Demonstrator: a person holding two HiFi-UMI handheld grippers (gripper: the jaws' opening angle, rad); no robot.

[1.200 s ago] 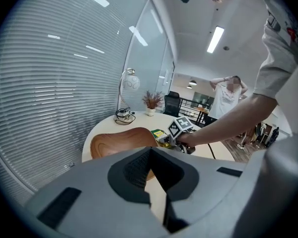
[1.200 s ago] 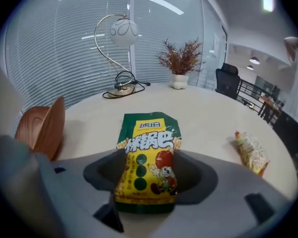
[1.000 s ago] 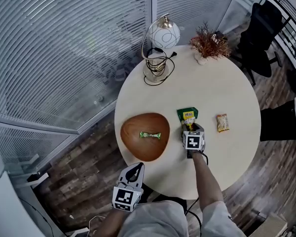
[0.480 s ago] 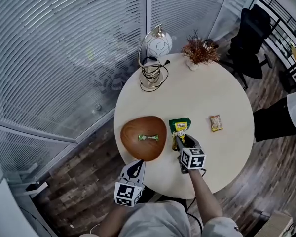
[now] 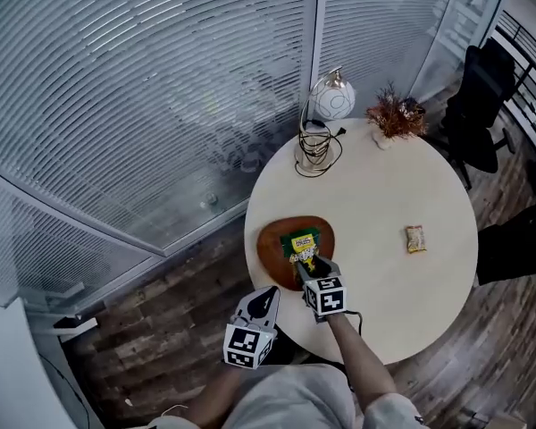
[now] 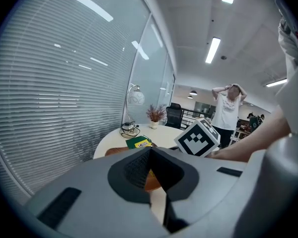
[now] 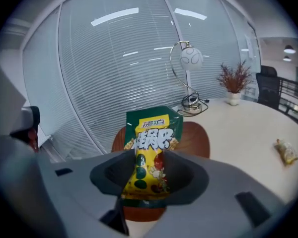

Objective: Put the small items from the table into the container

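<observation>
Grey plastic fills the nearest part of both gripper views. The left claw (image 6: pixel 150 155) is clenched on nothing, its jaws meeting at a seam, and in the head view it hangs off the near edge of the surface (image 5: pixel 384 239), over the wooden floor. Just beyond it, the right claw (image 7: pixel 149 168) grasps a green and yellow snack packet (image 7: pixel 151 143) by its lower end. The packet stands upright between the jaws, which are opening. From the head view this packet (image 5: pixel 300 242) sits over the brown wooden bowl (image 5: pixel 270 244), which lies near the left edge of the round, pale surface. Whether the packet touches the bowl cannot be told. The right gripper view shows the bowl (image 7: pixel 194 138) directly behind and below the packet. Well apart to the right, a small orange packet (image 5: pixel 415 238) lies flat on the surface on its own. At the far rim stands a lamp (image 5: pixel 330 99) with a round white shade on a curved arm, a dark cable (image 5: pixel 315 147) coiled at its base. A dried plant (image 5: pixel 395 114) in a small pot stands just to the right of the lamp. Past the surface are a black chair (image 5: pixel 482 92) on the right and glass walls with closed blinds (image 5: pixel 161 79) on the left. In the left gripper view a person (image 6: pixel 227 114) stands far back with both hands on the head.
</observation>
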